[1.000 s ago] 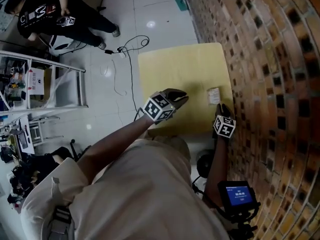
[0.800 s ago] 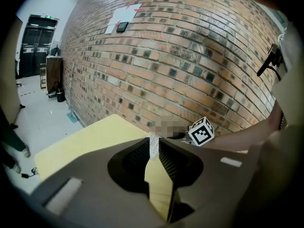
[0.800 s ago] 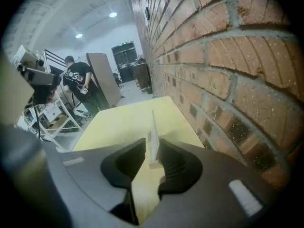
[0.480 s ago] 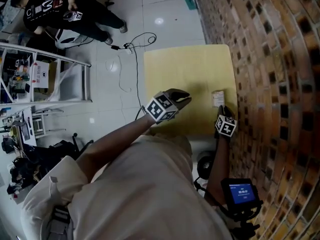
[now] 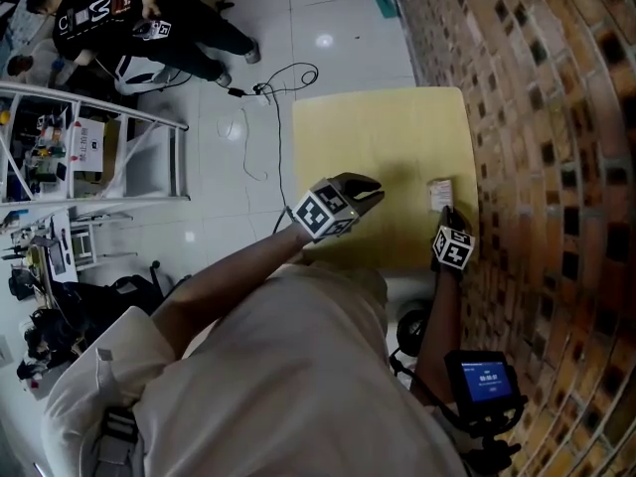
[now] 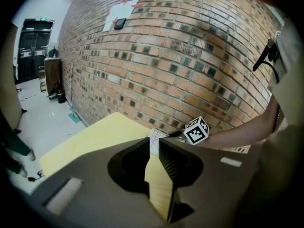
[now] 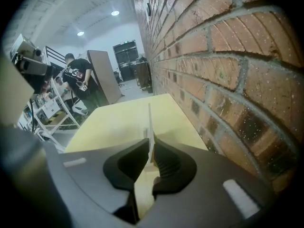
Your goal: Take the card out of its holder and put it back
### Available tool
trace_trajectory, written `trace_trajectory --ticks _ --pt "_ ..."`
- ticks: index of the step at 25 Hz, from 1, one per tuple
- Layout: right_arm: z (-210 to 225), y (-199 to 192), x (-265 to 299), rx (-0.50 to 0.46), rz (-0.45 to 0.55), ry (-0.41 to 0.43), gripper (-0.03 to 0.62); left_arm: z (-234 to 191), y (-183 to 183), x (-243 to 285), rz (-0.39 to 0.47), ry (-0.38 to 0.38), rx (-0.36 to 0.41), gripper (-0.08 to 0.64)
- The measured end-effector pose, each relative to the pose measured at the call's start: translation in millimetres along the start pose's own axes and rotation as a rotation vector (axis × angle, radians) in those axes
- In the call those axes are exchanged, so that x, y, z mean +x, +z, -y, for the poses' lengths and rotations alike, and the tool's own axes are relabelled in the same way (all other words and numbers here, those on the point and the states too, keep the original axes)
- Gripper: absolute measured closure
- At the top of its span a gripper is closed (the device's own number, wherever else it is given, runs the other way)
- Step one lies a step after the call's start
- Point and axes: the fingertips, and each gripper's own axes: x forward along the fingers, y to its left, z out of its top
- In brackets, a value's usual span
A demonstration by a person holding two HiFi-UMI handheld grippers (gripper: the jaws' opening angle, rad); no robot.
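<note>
A brick wall (image 5: 556,117) runs along the right side of the yellow counter (image 5: 378,137). The left hand-held gripper (image 5: 365,188) hangs over the counter's near part with its jaws a little apart, holding nothing. The right hand-held gripper (image 7: 150,145) is clenched on the card (image 5: 440,193), which stands upright beside the wall.

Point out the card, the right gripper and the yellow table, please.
card (image 5: 440,194), head view, middle of its pale face.
right gripper (image 7: 150,145), right gripper view, between its fingertips, shut on the card's edge.
yellow table (image 5: 378,137), head view, bare top.
</note>
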Motion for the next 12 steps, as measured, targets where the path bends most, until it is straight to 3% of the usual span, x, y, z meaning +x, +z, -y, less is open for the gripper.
trace_trajectory --ticks 12 --pt "1 3 6 -0.009 0.036 -0.006 0.575 -3 -6 9 -0.001 0.009 0.002 0.483"
